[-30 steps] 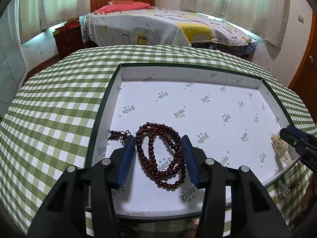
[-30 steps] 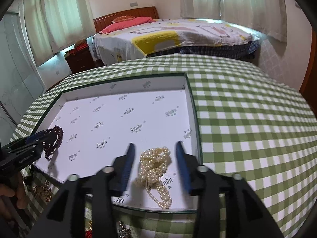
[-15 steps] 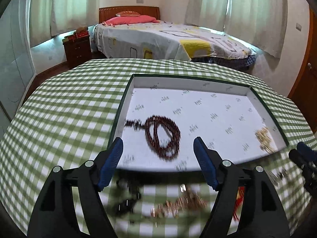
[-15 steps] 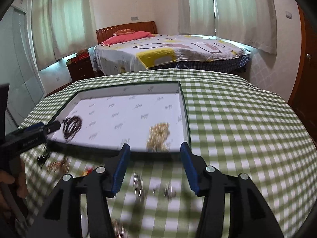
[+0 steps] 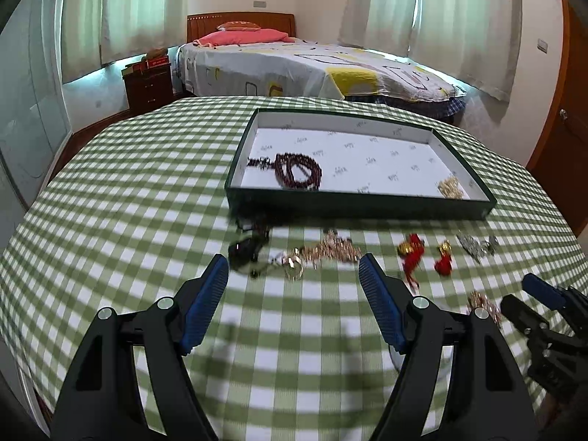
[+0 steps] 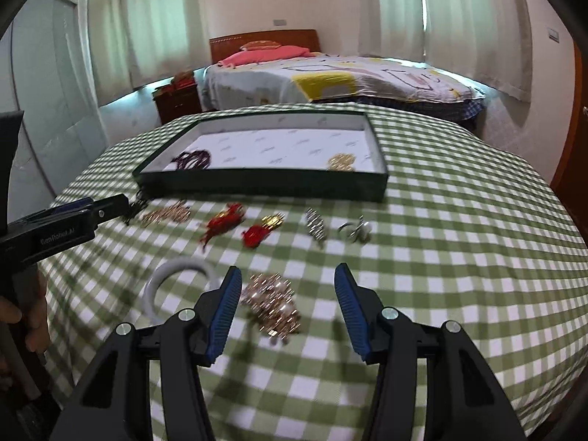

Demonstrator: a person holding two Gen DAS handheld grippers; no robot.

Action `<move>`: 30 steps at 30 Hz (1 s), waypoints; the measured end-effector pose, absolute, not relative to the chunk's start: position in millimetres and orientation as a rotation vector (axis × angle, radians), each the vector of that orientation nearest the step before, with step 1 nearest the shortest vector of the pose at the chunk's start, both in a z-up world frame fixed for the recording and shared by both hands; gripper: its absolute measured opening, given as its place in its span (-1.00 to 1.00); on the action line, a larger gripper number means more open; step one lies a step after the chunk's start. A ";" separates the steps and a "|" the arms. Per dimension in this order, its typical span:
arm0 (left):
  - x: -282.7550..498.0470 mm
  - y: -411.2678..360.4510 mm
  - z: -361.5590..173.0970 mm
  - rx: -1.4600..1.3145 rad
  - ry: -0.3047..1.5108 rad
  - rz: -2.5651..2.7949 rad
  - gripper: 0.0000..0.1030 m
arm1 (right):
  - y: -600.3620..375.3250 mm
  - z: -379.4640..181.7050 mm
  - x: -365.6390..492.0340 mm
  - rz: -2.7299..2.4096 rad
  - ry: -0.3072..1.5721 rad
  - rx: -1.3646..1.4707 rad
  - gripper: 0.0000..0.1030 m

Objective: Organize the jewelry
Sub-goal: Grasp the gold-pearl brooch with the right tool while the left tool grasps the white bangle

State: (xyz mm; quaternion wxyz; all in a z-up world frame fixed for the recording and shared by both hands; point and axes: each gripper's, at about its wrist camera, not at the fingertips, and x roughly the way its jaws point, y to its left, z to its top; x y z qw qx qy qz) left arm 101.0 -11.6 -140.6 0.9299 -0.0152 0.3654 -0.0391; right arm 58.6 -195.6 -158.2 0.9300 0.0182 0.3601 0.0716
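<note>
Jewelry is only partly sorted: a dark red bead necklace (image 5: 297, 175) and pearl string (image 5: 450, 187) lie in the box (image 5: 352, 204). Two red pieces, silver ones and gold chains (image 6: 273, 303) wait on the worktop (image 5: 128, 191). Left hand-held gripper (image 5: 292, 281) and right hand-held gripper (image 6: 288, 294) both stand apart, empty.

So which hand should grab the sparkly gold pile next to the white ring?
Probably the right. The right gripper has open jaws just in front of the gold pile beside the white ring. The left gripper faces other pieces.
</note>
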 end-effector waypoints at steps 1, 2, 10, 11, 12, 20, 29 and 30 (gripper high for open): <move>97.6 -11.1 -142.1 -0.029 0.749 -0.079 0.40 | -193.4 -159.6 57.0 0.151 0.742 0.032 0.01; 94.6 -10.6 -143.5 -0.027 0.751 -0.078 0.40 | -191.0 -162.0 56.9 0.156 0.750 0.026 0.01; 84.3 -0.9 -148.2 -0.052 0.762 -0.057 0.42 | -183.8 -176.5 65.7 0.145 0.801 0.015 0.01; 84.9 -0.7 -148.4 -0.054 0.766 -0.057 0.42 | -183.4 -178.9 68.3 0.146 0.813 0.015 0.01; 85.4 -1.1 -149.2 -0.054 0.769 -0.058 0.42 | -183.7 -181.1 68.8 0.146 0.822 0.015 0.01; 86.2 -7.2 -153.7 -0.038 0.781 -0.065 0.43 | -184.9 -182.6 69.4 0.140 0.825 0.011 -0.33; 83.7 -24.0 -155.0 -0.019 0.784 -0.102 0.52 | -193.5 -180.1 65.1 0.130 0.818 0.027 -0.55; 83.0 -28.0 -154.8 -0.011 0.783 -0.112 0.52 | -195.8 -178.9 63.7 0.125 0.812 0.030 -0.55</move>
